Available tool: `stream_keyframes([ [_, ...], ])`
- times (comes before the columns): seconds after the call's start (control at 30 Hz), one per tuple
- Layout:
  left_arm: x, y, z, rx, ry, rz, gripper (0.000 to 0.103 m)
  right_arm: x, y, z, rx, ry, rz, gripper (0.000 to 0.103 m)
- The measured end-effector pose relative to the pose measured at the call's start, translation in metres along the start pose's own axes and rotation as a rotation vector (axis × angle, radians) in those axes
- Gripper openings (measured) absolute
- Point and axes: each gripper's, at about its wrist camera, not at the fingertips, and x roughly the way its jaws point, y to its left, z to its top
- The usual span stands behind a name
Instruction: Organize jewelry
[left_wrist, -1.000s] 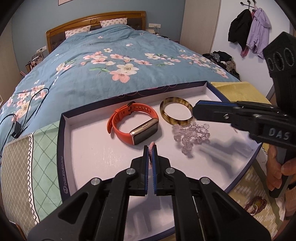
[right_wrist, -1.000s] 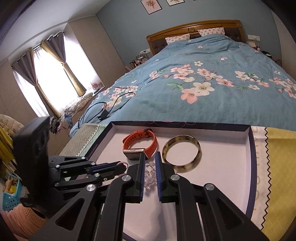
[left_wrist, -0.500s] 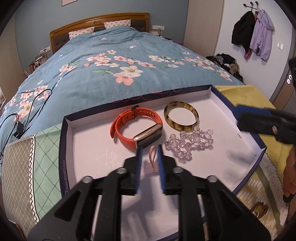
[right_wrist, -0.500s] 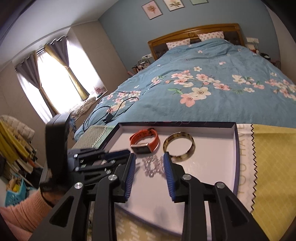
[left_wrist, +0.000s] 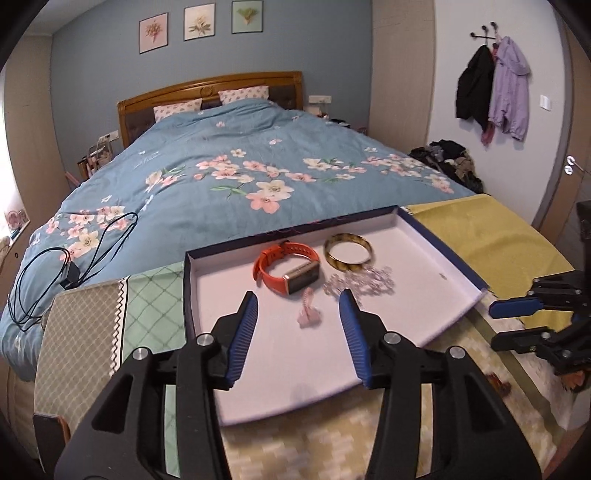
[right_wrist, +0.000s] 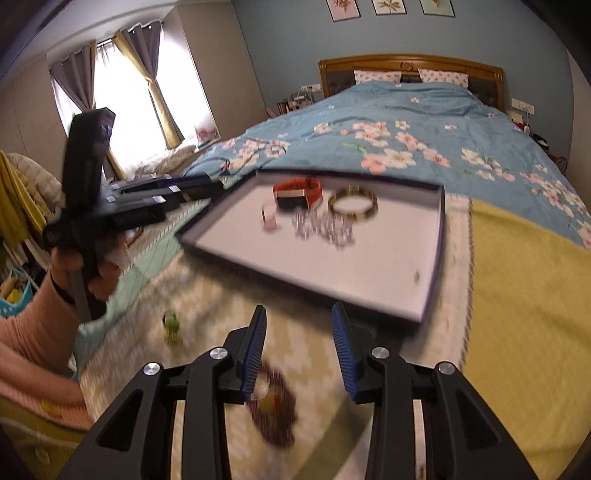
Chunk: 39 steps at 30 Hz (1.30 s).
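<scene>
Jewelry grouped at far side of tray: orange watch, bangle, clear beads, pink ring. Left gripper and right gripper just opened, empty, near tray.

A shallow white tray with dark blue walls lies on the patchwork cloth at the foot of the bed. Inside it, an orange-strapped smartwatch sits beside a tortoiseshell bangle, a clear crystal bead bracelet and a small pink loop bracelet. On the cloth outside lie a dark red bead bracelet and a small green ornament.
</scene>
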Motion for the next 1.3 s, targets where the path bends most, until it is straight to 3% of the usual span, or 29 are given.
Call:
stream_keyframes([
  [0.2, -0.027, -0.007, -0.027, -0.001, 0.005, -0.03, 0.047, 0.002, -0.002, -0.029, 0.039, 0.066, 0.019, 0.019],
  [0.47, -0.034, -0.009, -0.051, -0.044, 0.041, -0.048, 0.047, 0.012, -0.001, -0.039, 0.061, 0.105, 0.063, 0.018],
  [0.63, -0.037, -0.007, -0.06, -0.058, 0.05, -0.059, 0.047, 0.008, 0.002, -0.038, 0.064, 0.092, 0.073, 0.003],
  [1.3, -0.047, -0.01, -0.075, -0.076, 0.053, -0.086, 0.047, -0.028, 0.017, -0.025, 0.074, -0.028, 0.126, 0.001],
])
